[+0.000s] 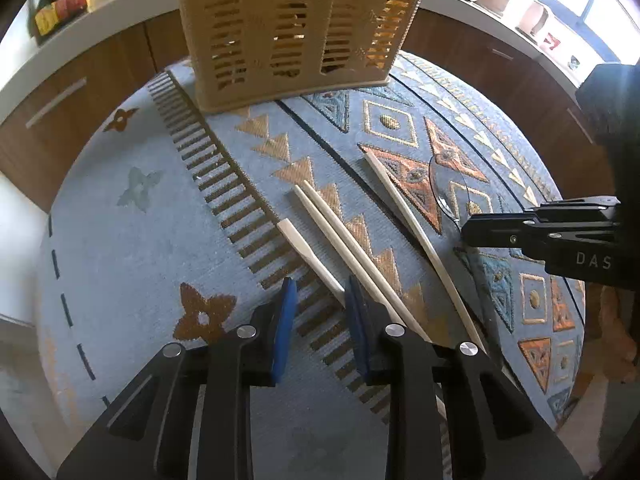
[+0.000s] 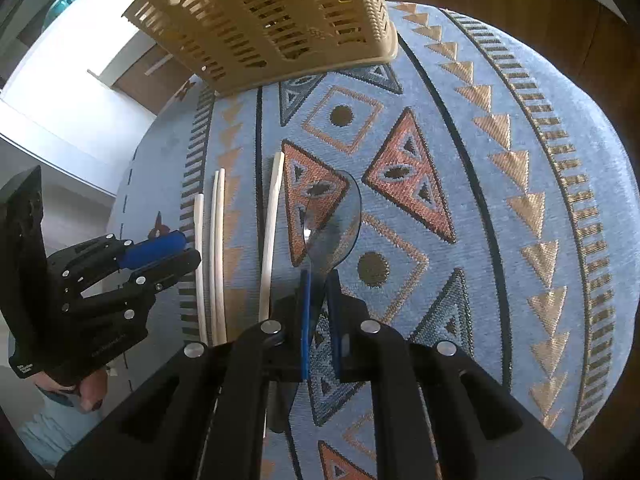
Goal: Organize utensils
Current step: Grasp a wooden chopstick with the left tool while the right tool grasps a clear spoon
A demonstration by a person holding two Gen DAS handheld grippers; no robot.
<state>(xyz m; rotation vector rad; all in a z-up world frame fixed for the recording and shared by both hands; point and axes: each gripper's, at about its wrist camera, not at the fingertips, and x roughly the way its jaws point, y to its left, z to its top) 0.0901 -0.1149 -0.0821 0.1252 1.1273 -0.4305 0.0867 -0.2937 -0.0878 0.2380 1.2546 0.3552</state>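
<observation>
Four pale chopsticks (image 1: 340, 232) lie mid-cloth, one clear spoon (image 2: 332, 232) at their three o'clock, one basket (image 1: 292, 28) at twelve; right gripper (image 2: 320, 300) clamps the spoon's handle, shown clearly only by its own camera; left gripper (image 1: 320, 320) jaws apart.

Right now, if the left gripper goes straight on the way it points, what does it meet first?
Probably the basket. The left gripper, open, points across the cloth toward it; the chopsticks lie just right of that line, though height is unclear.
</observation>
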